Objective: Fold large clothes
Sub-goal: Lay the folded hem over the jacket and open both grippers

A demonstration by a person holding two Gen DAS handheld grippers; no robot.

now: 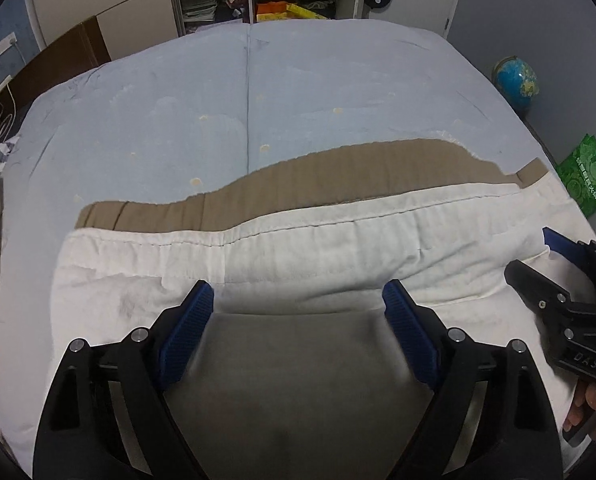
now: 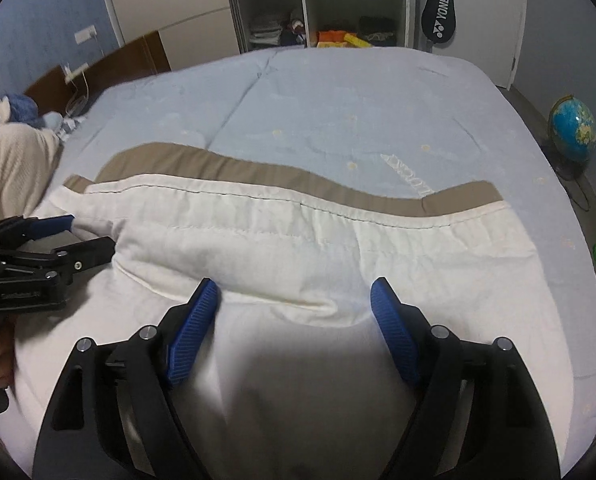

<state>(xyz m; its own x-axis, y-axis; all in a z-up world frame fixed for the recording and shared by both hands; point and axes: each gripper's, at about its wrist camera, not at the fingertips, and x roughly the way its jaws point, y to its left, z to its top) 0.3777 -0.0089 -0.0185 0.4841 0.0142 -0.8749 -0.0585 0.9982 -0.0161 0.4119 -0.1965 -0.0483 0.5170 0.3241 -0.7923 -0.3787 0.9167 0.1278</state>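
A wide bed (image 1: 298, 92) with a pale blue quilt carries everything — a large cream cloth (image 1: 298, 248) with a tan border lies spread across its near half, and a knitted cream blanket (image 2: 13, 160) sits at the cloth's left.

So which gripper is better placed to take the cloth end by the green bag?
Right. The right gripper hovers open at that end of the white cloth, near the green bag; the left gripper is farther away.
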